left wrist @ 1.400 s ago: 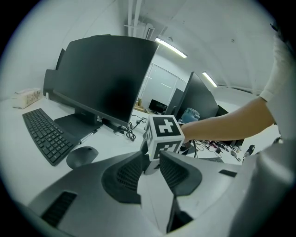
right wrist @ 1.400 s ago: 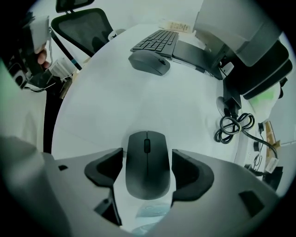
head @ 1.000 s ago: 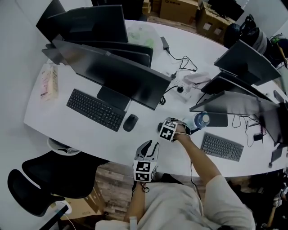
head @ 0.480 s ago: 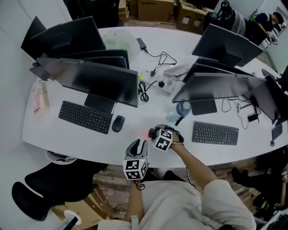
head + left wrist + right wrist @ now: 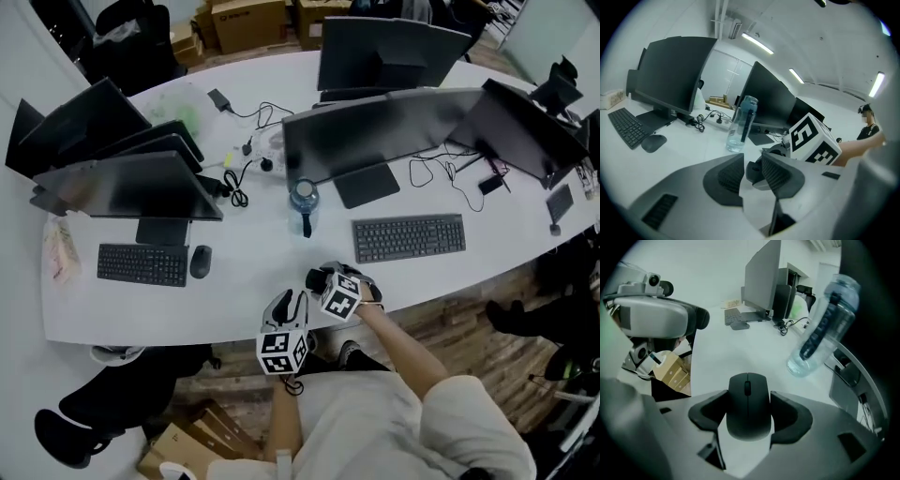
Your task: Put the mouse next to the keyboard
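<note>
The right claw (image 5: 319, 280) was clamped on the mouse (image 5: 748, 405), one pad on each flank, while the left claw (image 5: 752, 162) just beside it had its jaws apart with nothing between them. The mouse sat in that grip over the table (image 5: 234, 300), near its front edge; whether it was clear of the top could not be told. The likeliest trouble was a slip, since the pads pressed only on a smooth rounded shell, and so near the edge a dropped mouse might go to the floor. The bottle (image 5: 303, 205) stood just ahead of the right claw, so a careless swing could topple it. A keyboard (image 5: 410, 237) lay ahead and to the right of that claw with no mouse by it; a second keyboard (image 5: 142, 264), well off to its left, had the other mouse (image 5: 200, 262) beside it, so picking the wrong one was a risk too. Only the right gripper view showed the grip; the head view hid it under the cube (image 5: 341, 296), yet alone showed the near keyboard
</note>
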